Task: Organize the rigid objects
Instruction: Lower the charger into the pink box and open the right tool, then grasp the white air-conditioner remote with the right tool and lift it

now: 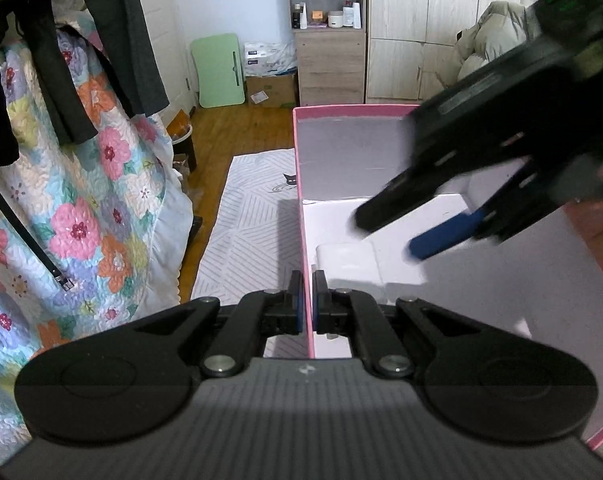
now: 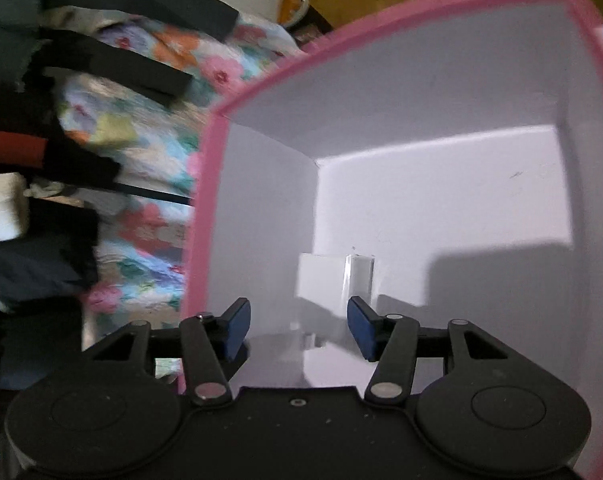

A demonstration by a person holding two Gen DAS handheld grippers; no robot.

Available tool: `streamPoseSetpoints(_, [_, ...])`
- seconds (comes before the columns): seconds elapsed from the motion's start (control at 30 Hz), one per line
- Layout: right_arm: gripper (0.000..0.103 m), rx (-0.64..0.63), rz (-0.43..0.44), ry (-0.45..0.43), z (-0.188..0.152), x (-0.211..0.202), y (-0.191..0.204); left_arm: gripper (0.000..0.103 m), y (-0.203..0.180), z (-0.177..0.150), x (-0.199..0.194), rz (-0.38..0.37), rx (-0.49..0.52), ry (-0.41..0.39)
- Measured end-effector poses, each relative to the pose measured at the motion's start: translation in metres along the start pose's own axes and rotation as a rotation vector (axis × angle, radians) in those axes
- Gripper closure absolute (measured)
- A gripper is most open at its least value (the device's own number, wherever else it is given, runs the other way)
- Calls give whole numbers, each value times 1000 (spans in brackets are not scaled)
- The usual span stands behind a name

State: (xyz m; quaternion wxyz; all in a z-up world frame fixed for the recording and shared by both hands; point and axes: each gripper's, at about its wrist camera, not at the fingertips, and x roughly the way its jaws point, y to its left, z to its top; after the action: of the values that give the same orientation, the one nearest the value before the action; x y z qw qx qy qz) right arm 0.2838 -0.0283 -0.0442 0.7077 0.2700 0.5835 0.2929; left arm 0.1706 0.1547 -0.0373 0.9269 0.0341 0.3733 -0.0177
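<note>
A pink box (image 1: 297, 148) with white inside walls stands open in front of me. My left gripper (image 1: 307, 300) is shut on its left wall, near the rim. A small white box (image 1: 347, 258) lies on the box floor. My right gripper (image 1: 389, 236) reaches into the pink box from the upper right, open and empty. In the right wrist view the right gripper (image 2: 297, 326) hangs open just above that small white box (image 2: 321, 282), inside the pink box (image 2: 209, 184).
A floral quilt (image 1: 81, 200) with dark clothes hanging over it fills the left. A pale striped mat (image 1: 253, 216) lies on the wooden floor. A shelf unit (image 1: 327, 32) and wardrobes stand at the back wall.
</note>
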Motion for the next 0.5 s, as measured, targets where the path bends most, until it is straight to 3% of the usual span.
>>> streamPoseSetpoints(0.13, [43, -108, -27, -119, -20, -73, 6, 100, 0, 1, 1, 1, -1, 0])
streamPoseSetpoints(0.3, [43, -164, -147, -227, -30, -142, -11, 100, 1, 1, 0, -3, -7, 0])
streamPoseSetpoints(0.4, [43, -187, -226, -243, -33, -159, -30, 100, 1, 1, 0, -2, -6, 0])
streamPoseSetpoints(0.5, [42, -298, -351, -241, -36, -160, -41, 100, 1, 1, 0, -2, -4, 0])
